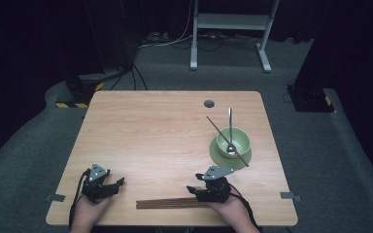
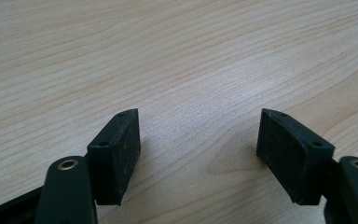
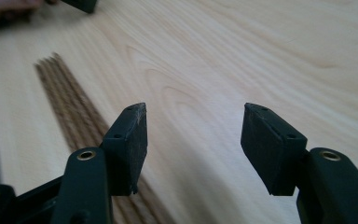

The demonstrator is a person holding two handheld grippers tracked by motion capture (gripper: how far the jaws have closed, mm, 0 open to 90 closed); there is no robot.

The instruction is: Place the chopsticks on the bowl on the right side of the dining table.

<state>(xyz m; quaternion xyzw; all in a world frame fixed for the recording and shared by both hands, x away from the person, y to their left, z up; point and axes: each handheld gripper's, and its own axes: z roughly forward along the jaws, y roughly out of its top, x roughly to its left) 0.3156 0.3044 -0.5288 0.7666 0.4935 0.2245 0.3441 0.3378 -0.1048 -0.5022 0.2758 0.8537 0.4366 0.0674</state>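
A bundle of dark wooden chopsticks (image 1: 170,203) lies along the front edge of the wooden table (image 1: 165,131). My right gripper (image 1: 191,190) sits at the bundle's right end, pointing left. Its jaws are open with only bare table between them (image 3: 193,135), and the chopsticks (image 3: 70,107) run past under the left jaw. At the front left corner my left gripper (image 1: 118,184) rests low over the table, open and empty (image 2: 198,135). A green bowl (image 1: 241,138) stands on a green plate (image 1: 218,156) at the right. A metal spoon (image 1: 230,121) and one chopstick (image 1: 217,129) lean in it.
A round cable hole (image 1: 209,103) sits near the table's far edge. Grey tape tabs (image 1: 56,197) mark the front corners. A white desk frame (image 1: 230,29) stands on the dark carpet behind the table. Part of the other gripper (image 3: 81,4) shows far off in the right gripper view.
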